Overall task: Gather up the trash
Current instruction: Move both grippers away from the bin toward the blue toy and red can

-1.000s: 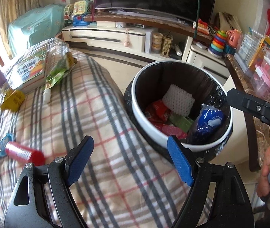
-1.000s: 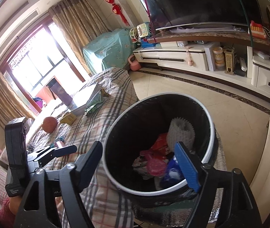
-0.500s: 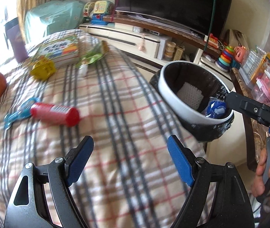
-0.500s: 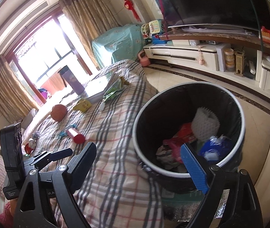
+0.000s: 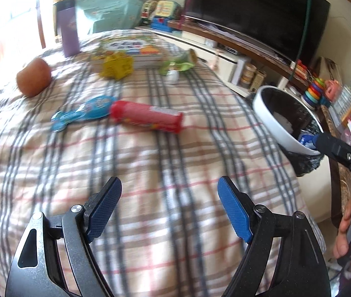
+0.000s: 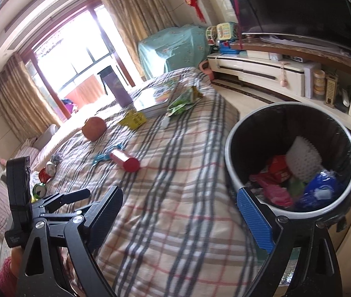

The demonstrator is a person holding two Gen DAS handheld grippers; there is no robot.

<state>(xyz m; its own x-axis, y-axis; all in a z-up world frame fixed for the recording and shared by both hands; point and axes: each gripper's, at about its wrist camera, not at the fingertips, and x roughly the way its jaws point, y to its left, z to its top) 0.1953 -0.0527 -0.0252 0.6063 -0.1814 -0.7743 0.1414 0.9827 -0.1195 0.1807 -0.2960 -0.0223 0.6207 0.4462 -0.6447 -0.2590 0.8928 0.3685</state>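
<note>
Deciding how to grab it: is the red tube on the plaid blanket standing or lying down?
Lying down: the red cylindrical tube rests lengthwise on the plaid blanket.

My pads (image 5: 234, 214) are ribbed blue on black arms, over a blanket (image 5: 150, 163) checked in beige and cream with grey bands and thin red lines. Near its middle lie a red tube (image 5: 147, 119) and a bright blue wrapper (image 5: 84, 112); toward the far edge sit a yellow packet (image 5: 117, 68), a green wrapper (image 5: 178, 64), a brown-orange round fruit (image 5: 34, 76) and a many-coloured book (image 5: 136, 49). Off its right edge the bin (image 6: 232, 173) is white-rimmed and black-lined, holding red, pink, green and blue wrappers and a white foam net (image 6: 302, 159).
</note>
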